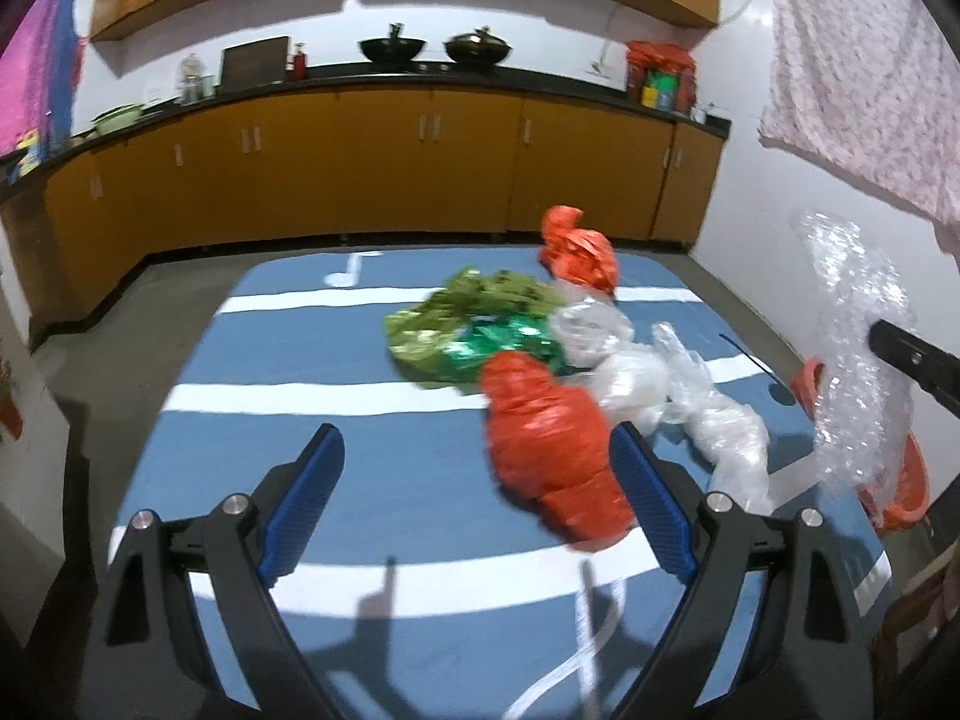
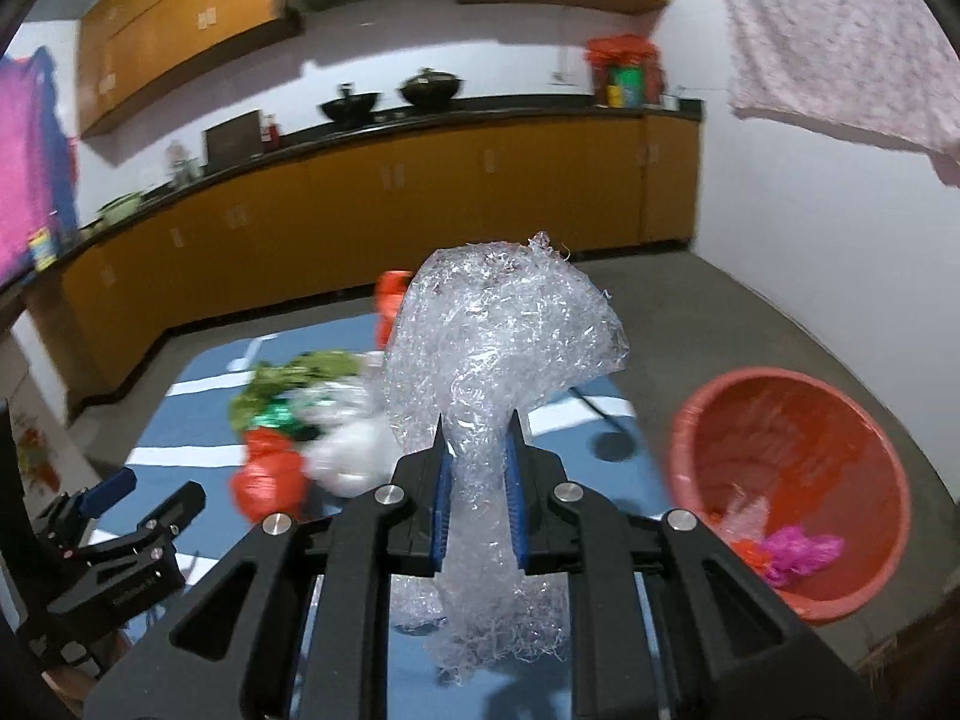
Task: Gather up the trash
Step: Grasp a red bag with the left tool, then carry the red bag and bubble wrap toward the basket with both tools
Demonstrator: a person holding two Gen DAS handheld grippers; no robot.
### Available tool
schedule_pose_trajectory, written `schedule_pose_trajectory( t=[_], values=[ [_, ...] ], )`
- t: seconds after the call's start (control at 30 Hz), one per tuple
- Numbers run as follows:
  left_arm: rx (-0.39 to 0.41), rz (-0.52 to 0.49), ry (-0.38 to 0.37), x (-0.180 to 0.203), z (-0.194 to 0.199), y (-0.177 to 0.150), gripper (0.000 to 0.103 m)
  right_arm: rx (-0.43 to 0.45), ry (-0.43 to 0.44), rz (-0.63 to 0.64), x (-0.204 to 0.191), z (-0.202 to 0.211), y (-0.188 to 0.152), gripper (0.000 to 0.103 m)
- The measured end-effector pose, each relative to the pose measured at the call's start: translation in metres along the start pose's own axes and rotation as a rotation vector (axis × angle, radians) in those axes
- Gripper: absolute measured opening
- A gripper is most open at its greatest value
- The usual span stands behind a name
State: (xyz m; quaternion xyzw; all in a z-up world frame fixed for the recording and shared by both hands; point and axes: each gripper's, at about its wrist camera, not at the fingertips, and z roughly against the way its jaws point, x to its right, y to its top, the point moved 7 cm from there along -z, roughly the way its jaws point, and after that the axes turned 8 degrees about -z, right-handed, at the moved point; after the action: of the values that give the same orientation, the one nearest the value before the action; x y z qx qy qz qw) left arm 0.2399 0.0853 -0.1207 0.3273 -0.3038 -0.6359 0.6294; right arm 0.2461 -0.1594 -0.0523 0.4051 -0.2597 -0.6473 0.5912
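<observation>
Above the table [image 2: 198, 420], the right gripper [image 2: 477, 468] is clamping bubble wrap [image 2: 498, 348]; next, carrying toward the basin [image 2: 798, 462] at three o'clock. Left gripper [image 1: 480, 498] is gaping, empty.

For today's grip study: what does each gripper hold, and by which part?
The right gripper pinches the clear bubble wrap at its narrow middle. The left gripper is open and holds nothing.

Two red bags [image 1: 555, 450], one basin [image 2: 792, 420], and perhaps two clear bags [image 1: 660, 384].

Dim, motion-blurred — fisheye-warped, dark corners.
</observation>
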Motion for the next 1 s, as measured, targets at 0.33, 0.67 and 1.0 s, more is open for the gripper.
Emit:
schedule_pose_trajectory(
  t=[0.33,0.67,1.0],
  values=[
    [-0.115,0.001,-0.021,0.027,-0.062,0.000,0.090,-0.033,-0.075,-0.064,0.048,-0.013,-0.010,0.016],
    [-0.198,0.030,-0.048,0.028,-0.089,-0.009,0.066,-0.052,-0.092,-0.108,0.072,-0.015,-0.016,0.016],
    [-0.182,0.051,-0.043,0.012,-0.069,-0.012,0.055,-0.040,-0.095,-0.126,0.080,-0.005,-0.014,0.016]
  ],
)
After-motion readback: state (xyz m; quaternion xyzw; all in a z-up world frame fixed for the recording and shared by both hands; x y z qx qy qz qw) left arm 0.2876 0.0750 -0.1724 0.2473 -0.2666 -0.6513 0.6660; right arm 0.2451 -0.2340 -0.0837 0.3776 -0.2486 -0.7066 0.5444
